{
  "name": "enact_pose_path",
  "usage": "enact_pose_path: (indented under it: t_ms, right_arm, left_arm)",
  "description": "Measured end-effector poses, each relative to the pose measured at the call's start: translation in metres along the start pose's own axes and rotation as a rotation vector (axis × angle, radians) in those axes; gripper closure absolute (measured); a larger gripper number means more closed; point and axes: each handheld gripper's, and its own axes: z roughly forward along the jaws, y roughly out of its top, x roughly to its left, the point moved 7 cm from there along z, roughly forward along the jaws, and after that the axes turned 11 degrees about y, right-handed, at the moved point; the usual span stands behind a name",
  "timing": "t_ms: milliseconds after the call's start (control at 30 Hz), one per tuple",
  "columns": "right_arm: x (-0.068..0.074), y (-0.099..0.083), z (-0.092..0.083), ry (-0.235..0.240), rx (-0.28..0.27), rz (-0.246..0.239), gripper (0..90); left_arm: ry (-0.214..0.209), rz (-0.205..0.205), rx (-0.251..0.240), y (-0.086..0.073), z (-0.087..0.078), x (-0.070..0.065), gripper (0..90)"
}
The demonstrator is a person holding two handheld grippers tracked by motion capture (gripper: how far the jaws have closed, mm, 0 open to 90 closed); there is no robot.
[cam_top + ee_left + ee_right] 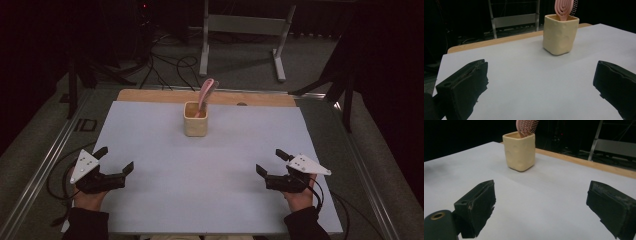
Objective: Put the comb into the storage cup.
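Note:
A cream square cup (pixel 195 119) stands upright on the white table sheet (pixel 200 170), toward its far middle. A pink hairbrush (pixel 205 94) stands in it, head up and leaning right. The cup (pixel 560 34) and brush (pixel 564 9) sit ahead of the left gripper's jaws; the cup (pixel 519 151) and bristled brush head (pixel 526 126) sit ahead of the right gripper's jaws. My left gripper (pixel 116 160) rests near the front left, open and empty. Near the front right my right gripper (pixel 270 162) is open too, with nothing in it. Both are well short of the cup.
A wooden table edge (pixel 150 95) runs behind the sheet. Beyond it stand a metal frame's legs (pixel 204 45) and cables on the floor (pixel 165 65). Metal rails (pixel 40 170) flank the table on both sides.

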Motion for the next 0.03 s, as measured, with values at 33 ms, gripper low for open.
enact_pose_path:
  t_ms: [33]
  right_arm:
    - [-0.001, -0.0012, -0.001, 0.0, 0.0, 0.005, 8.2]
  left_arm:
    - [0.001, -0.001, 0.0, -0.0001, 0.0, 0.0004, 0.0]
